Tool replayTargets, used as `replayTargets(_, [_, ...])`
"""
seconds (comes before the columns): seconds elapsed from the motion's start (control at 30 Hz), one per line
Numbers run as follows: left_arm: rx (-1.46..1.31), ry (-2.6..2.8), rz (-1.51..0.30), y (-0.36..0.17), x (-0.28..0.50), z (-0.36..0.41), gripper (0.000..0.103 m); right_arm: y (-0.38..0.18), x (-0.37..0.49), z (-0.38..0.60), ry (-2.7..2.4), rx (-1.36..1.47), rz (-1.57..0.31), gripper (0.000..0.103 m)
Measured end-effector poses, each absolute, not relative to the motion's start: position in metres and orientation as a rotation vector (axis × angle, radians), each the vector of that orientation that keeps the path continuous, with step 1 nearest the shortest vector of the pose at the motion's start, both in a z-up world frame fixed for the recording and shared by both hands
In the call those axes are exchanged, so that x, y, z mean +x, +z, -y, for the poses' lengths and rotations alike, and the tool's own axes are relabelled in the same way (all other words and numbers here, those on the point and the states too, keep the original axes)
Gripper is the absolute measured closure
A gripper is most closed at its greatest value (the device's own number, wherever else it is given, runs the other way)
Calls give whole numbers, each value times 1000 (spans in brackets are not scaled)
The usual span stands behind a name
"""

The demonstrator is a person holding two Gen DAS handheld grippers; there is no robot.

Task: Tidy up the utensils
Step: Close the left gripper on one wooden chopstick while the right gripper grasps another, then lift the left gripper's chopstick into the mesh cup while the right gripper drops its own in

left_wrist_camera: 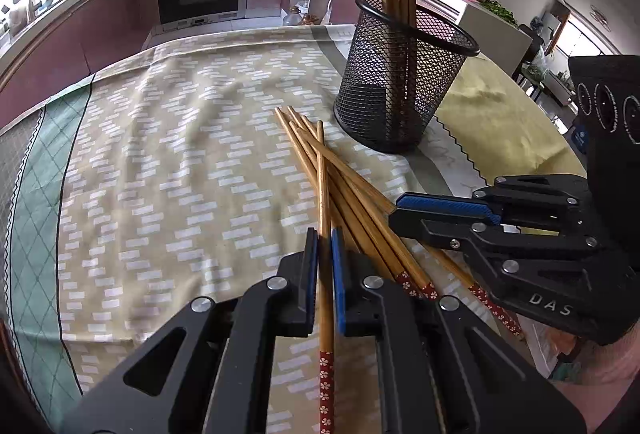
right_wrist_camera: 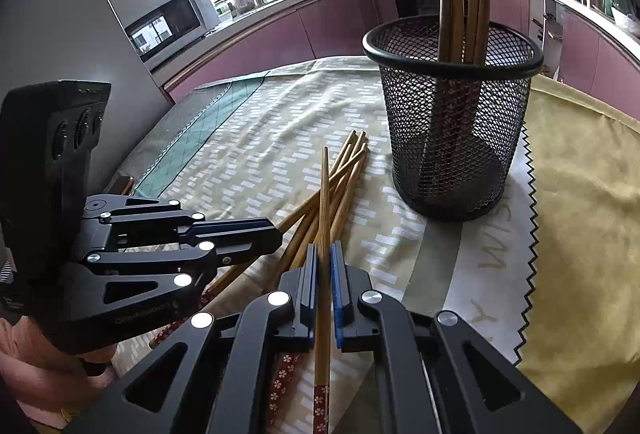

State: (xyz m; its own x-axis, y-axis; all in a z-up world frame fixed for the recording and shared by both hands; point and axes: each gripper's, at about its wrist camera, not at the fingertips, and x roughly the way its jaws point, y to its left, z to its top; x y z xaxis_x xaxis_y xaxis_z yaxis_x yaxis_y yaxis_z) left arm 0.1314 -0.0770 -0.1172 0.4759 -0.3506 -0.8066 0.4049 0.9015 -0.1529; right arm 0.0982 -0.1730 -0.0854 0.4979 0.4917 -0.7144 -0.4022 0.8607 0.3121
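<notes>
Each gripper is clamped on one chopstick: the left gripper (left_wrist_camera: 324,262) on a chopstick (left_wrist_camera: 323,185), the right gripper (right_wrist_camera: 324,274) on another chopstick (right_wrist_camera: 325,193). Loose chopsticks (left_wrist_camera: 360,209) lie crossed just beside them on the surface (left_wrist_camera: 168,161). Beyond stands the mesh holder (left_wrist_camera: 400,81) with chopsticks upright inside.

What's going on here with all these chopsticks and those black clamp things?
A person is tidying chopsticks using two hand-held grippers. The left gripper and the right gripper are each shut on one chopstick from the loose pile on the tablecloth. A few chopsticks already stand in the black mesh holder just beyond the pile; several more still lie on the cloth.
</notes>
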Motion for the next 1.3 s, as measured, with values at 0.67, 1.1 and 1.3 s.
replayTargets(0.67, [95,-474,-1007,-121,155,83,95,-94,111,170,534,98,-946,97])
replayTargets(1.1, [1,-529,-885,-63,139,65,95,-36,87,197,588,118,-771,97])
replayTargets(1.3, [-29,-571,-792,-25,127,57,95,-10,80,214,584,143,-690,97])
